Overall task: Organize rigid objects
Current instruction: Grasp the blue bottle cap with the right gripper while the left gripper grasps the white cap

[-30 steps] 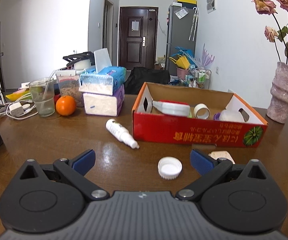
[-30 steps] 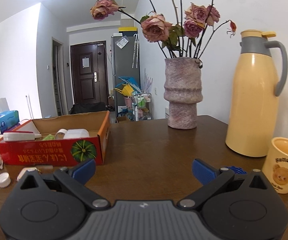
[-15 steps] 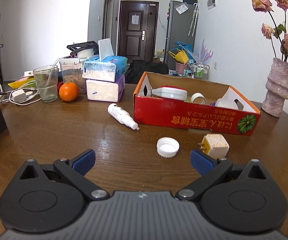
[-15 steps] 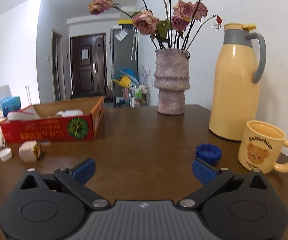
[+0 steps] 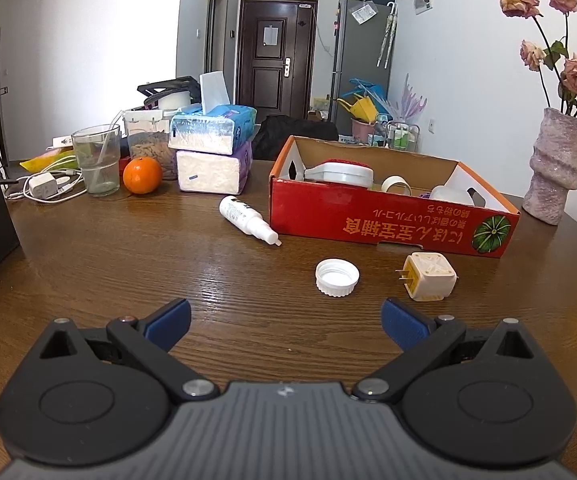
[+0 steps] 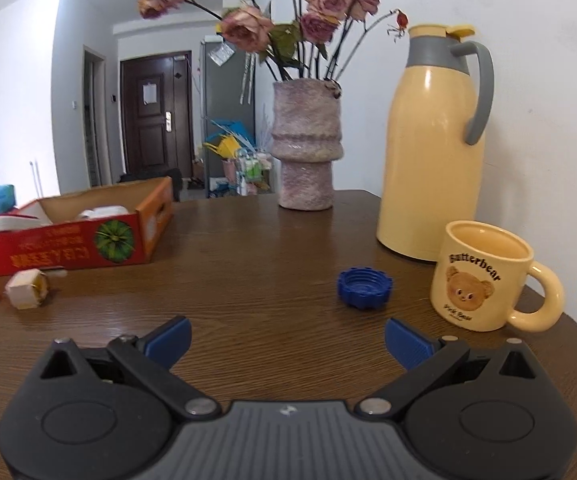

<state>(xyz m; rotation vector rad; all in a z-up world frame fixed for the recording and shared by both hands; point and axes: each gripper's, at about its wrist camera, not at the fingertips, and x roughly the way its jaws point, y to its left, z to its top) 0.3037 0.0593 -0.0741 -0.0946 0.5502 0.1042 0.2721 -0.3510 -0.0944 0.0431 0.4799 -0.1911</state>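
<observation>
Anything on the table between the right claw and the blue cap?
No. In the right wrist view, only bare table separates the open right claw from the blue cap.

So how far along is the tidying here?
Partly done: the red box already holds several items. Nothing is in hand; left gripper and right gripper are open. Still loose: white cap, plug adapter, spray bottle, blue cap.

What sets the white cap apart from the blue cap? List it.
The white cap is smooth-rimmed with fine ridges; the blue cap has chunky lobes round its edge. The white cap lies near the red box; the blue cap sits beside the mug. Both lie loose on the table, open side up.
</observation>
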